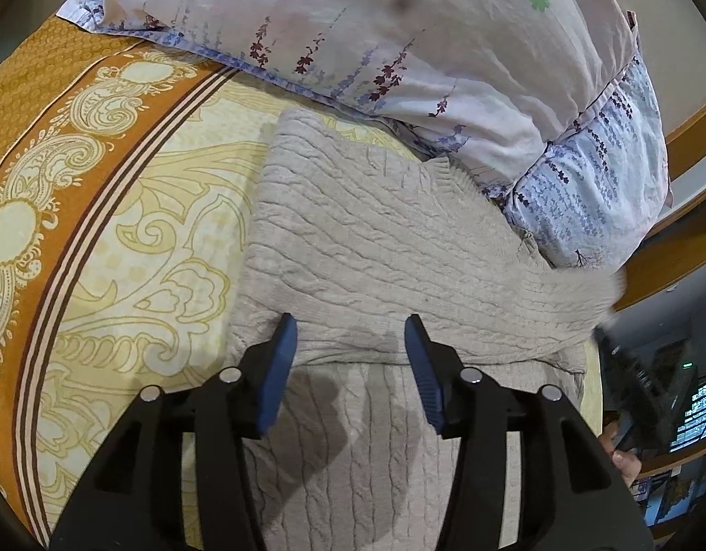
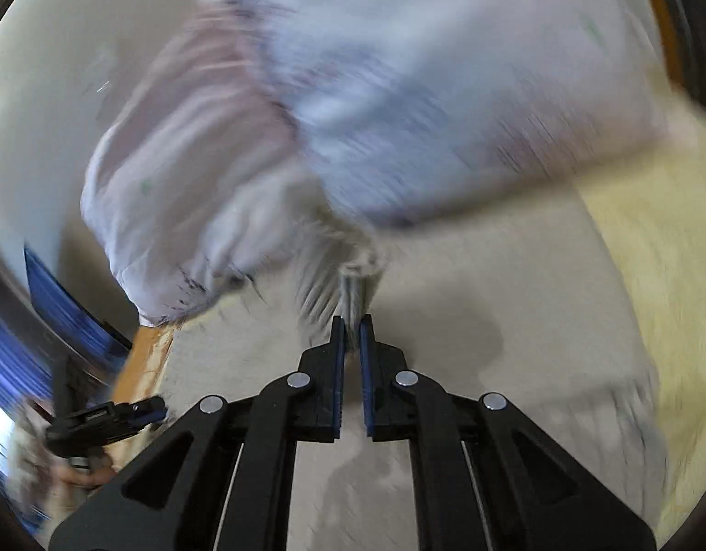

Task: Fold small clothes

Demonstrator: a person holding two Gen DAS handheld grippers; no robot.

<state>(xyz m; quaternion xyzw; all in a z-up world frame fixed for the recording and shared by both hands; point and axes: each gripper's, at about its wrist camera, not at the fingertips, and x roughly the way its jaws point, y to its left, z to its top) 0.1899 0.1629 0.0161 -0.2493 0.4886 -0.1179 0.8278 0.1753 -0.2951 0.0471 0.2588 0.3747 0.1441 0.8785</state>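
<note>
A beige cable-knit sweater [image 1: 375, 238] lies on the bed, its upper part folded over its lower part. My left gripper [image 1: 350, 335] is open, its blue pads straddling the fold edge just above the knit, holding nothing. In the blurred right wrist view my right gripper [image 2: 351, 328] is shut on a pinched edge of the sweater [image 2: 353, 294] and lifts it. The right gripper also shows as a dark blur at the right edge of the left wrist view [image 1: 628, 367], pulling the sweater's right end.
A yellow and orange paisley bedspread [image 1: 123, 211] covers the bed. A white and blue floral pillow [image 1: 398, 46] lies just behind the sweater, touching it. A wooden bed frame [image 1: 688, 137] runs at the right.
</note>
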